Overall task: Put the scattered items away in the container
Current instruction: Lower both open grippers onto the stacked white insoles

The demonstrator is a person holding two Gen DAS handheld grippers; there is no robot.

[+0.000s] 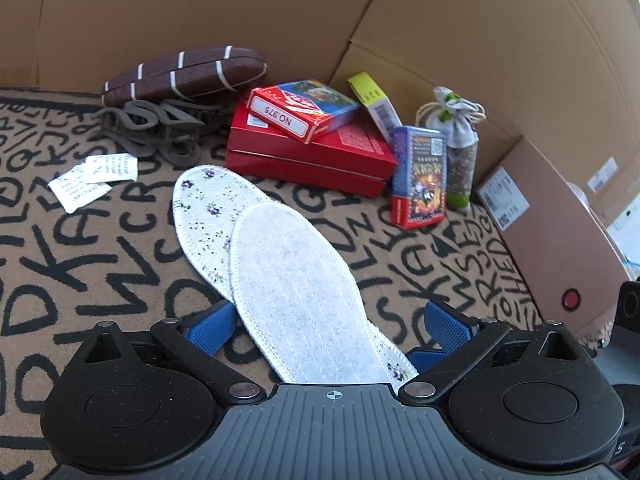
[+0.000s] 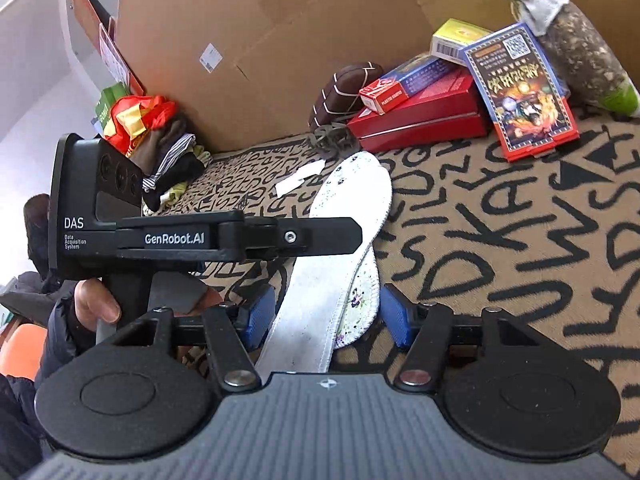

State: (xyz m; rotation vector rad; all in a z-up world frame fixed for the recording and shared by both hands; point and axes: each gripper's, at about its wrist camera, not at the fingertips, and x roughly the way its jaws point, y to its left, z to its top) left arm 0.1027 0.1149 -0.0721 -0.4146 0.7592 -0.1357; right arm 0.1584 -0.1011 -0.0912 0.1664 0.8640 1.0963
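Left gripper point(image 1: 326, 322): its blue pads point(image 1: 211, 326) are standing wide apart, released, straddling the heel ends of the insoles without touching them.
Right gripper point(image 2: 326, 316): its jaws are standing apart on either side of the insoles; no pad is pressing on them.
Insoles: a plain white quilted fabric insole point(image 1: 304, 292) is lying across a white flower-printed insole point(image 1: 202, 206) on the tan letter-patterned cloth point(image 1: 100, 248).
Beyond them: a flat red box point(image 1: 320, 156), a red card pack point(image 1: 296, 110), a blue card pack point(image 1: 420, 176), all against the brown cardboard wall point(image 1: 200, 12).
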